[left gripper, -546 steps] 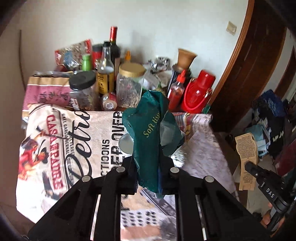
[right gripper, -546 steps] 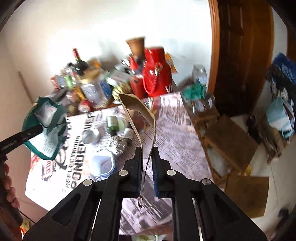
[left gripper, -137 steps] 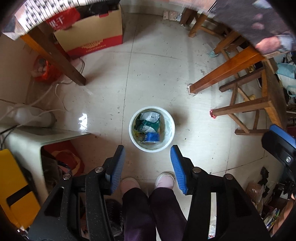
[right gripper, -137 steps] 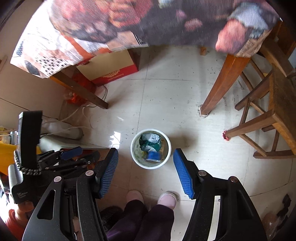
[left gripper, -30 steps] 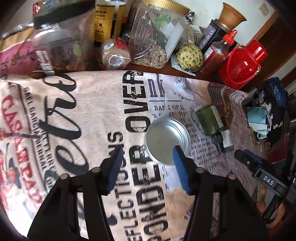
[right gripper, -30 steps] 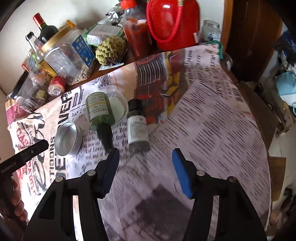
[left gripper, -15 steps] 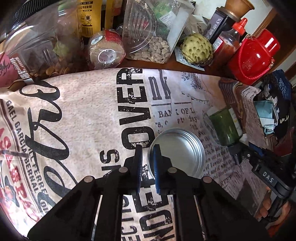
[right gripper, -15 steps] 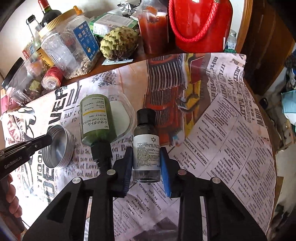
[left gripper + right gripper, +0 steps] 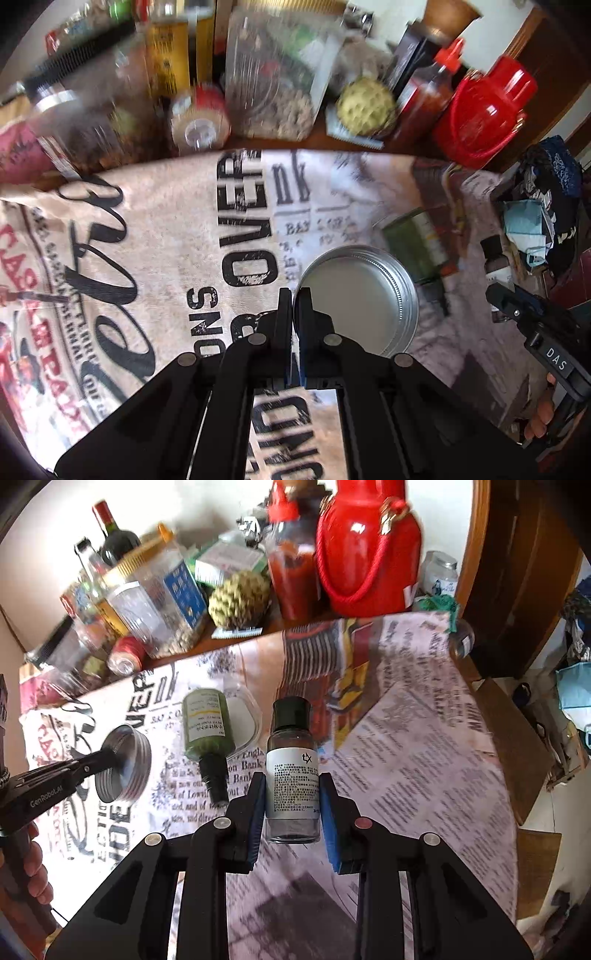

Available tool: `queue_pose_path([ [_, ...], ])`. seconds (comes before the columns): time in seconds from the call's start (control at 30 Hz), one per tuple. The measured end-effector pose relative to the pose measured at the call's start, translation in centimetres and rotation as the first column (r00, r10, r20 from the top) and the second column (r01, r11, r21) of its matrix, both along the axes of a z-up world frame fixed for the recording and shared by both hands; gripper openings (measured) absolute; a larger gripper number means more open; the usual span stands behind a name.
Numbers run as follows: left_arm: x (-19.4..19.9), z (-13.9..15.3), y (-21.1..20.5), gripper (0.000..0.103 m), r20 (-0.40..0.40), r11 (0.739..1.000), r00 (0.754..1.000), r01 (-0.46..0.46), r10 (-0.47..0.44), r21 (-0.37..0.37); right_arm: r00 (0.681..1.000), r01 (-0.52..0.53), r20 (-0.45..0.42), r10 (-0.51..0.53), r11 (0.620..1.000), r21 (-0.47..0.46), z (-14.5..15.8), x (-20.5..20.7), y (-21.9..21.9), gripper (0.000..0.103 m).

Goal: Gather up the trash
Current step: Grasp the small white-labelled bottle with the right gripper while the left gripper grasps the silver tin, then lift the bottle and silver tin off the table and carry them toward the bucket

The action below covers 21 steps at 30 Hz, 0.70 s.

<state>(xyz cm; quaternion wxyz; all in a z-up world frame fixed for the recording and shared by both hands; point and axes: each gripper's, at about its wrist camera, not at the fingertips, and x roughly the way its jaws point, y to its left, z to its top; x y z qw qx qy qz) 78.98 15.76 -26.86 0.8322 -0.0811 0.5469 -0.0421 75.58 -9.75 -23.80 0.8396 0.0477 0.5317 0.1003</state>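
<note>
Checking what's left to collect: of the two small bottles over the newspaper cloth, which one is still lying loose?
The green bottle, lying on its side with its black neck toward the camera. The clear black-capped bottle is clamped in the right hand-held gripper.

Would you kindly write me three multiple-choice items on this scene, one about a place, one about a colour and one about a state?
1. Where does the green bottle lie?
A. between the round metal tin and the clear bottle
B. behind the red jug
C. on the floor

2. What colour is the cap of the clear bottle?
A. white
B. black
C. yellow

3. What does the left gripper do?
A. stands wide open above the cloth
B. pinches the rim of the round metal tin
C. holds a green bottle

Key: 1 A, it lies on the printed cloth with the tin on one side and the clear bottle on the other; 2 B, the cap above the white label is black; 3 B, its fingers are closed on the tin's near rim.
</note>
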Motion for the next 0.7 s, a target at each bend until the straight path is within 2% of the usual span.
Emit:
queue_pose_path([
  [0.17,-2.2,5.6,-1.5,0.001,0.112,0.999,0.994,-0.024,0.021,0.023,0.997,-0.010,0.072,0.008,1.000,0.025,4.1,-1.9,-2.3,0.026],
  [0.3,-5.3,10.0,-3.1,0.001,0.210,0.997,0.976,-0.062,0.053,0.036,0.987,-0.045,0.154,0.039,0.998,0.034,7.7,-3.9,-4.2,0.026],
  [0.5,-11.3,15.7,-6.3,0.001,0.338,0.990,0.933,-0.138,0.123,0.019,0.954,-0.116,0.284,0.097,0.992,0.050,12.3,-7.5,-6.4,0.026],
  [0.7,-18.4,20.6,-9.6,0.001,0.445,0.977,0.876,-0.213,0.187,0.007,0.909,-0.205,0.384,0.162,0.976,0.071,16.0,-11.7,-8.7,0.026],
])
